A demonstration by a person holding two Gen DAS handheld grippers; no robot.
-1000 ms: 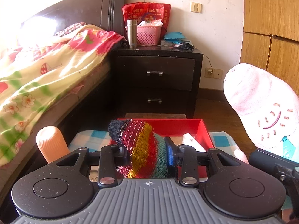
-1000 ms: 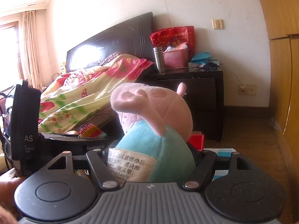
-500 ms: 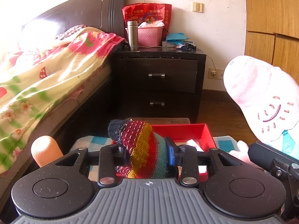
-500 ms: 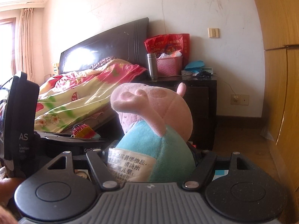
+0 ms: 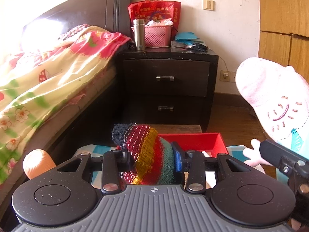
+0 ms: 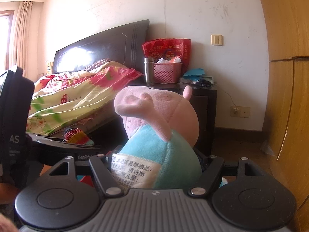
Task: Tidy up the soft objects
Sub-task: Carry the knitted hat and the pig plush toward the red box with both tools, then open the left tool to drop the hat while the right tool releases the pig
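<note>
- The left gripper [image 5: 152,158] pinches a striped knitted piece [image 5: 148,150] above the near edge of the red box [image 5: 202,141]; let go now, it may drape over the wall.
- The right gripper [image 6: 154,166] clamps a pink pig plush [image 6: 160,127] by its blue body; the heavy head could tip it loose, or bump the left gripper just beside it.

Open red box [image 5: 200,142] just ahead of the left hand-held gripper [image 5: 152,157], its inside partly hidden, dark nightstand [image 5: 168,89] blocking the way beyond it, bed [image 5: 48,85] walling the left side, bare wooden floor [image 5: 231,119] free to the right, wardrobe [image 6: 285,96] closing the far right
</note>
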